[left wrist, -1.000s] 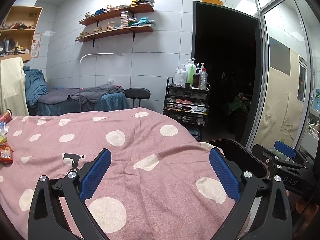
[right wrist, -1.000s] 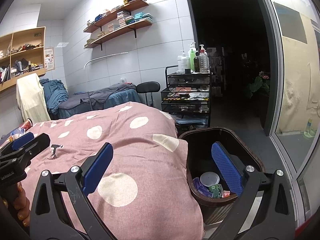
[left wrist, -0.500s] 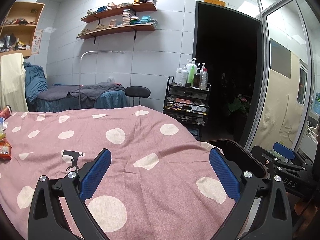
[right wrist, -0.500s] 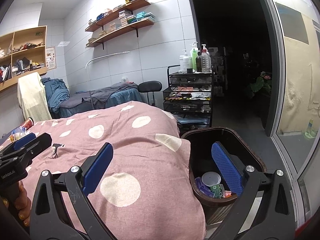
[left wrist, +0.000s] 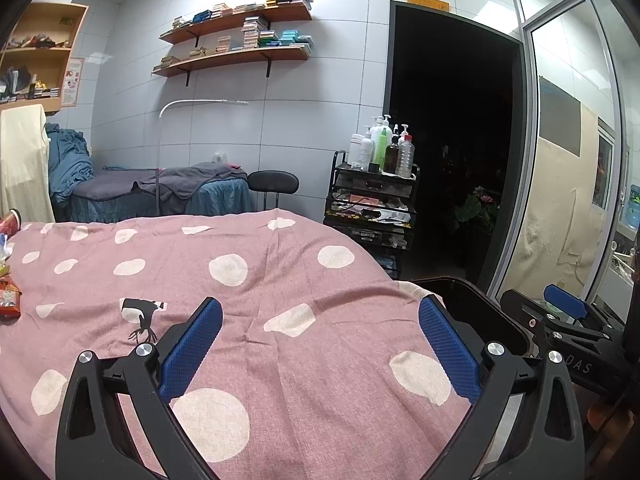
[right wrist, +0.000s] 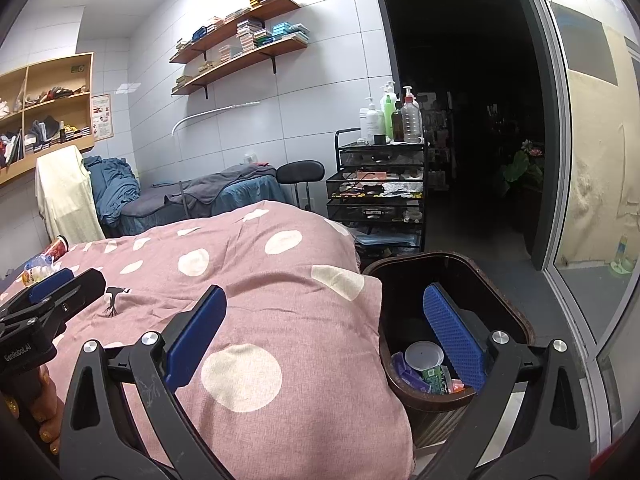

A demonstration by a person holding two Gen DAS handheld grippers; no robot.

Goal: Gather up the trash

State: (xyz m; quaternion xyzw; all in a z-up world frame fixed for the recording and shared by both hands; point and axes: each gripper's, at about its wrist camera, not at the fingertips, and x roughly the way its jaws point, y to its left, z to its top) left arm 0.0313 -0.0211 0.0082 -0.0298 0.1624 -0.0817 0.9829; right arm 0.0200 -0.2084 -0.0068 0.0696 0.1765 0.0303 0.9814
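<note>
A dark brown trash bin point(right wrist: 516, 316) stands at the right end of the pink dotted bed cover point(right wrist: 256, 280); inside it lie a white lid point(right wrist: 423, 354), purple wrappers and a green packet. My right gripper point(right wrist: 325, 300) is open and empty, its right finger hanging over the bin. My left gripper point(left wrist: 320, 312) is open and empty above the cover point(left wrist: 260, 300); the bin's rim point(left wrist: 476, 286) shows past its right finger. Snack wrappers point(left wrist: 8, 296) and a red cup point(left wrist: 10, 222) lie at the cover's far left; the red cup point(right wrist: 56, 248) and a bottle point(right wrist: 36, 270) show in the right wrist view.
A black mesh cart point(right wrist: 380, 192) topped with bottles stands beyond the bed by a dark doorway point(right wrist: 472, 120). A black stool point(left wrist: 273, 182) and a second bed point(left wrist: 160, 192) sit against the tiled wall. A glass partition point(right wrist: 600, 160) bounds the right side. A hand point(right wrist: 40, 412) grips the left tool.
The left wrist view has tilted up and shifted slightly right, so the wrappers sit nearer the left edge. The right gripper has drifted little; both stay open and empty.
</note>
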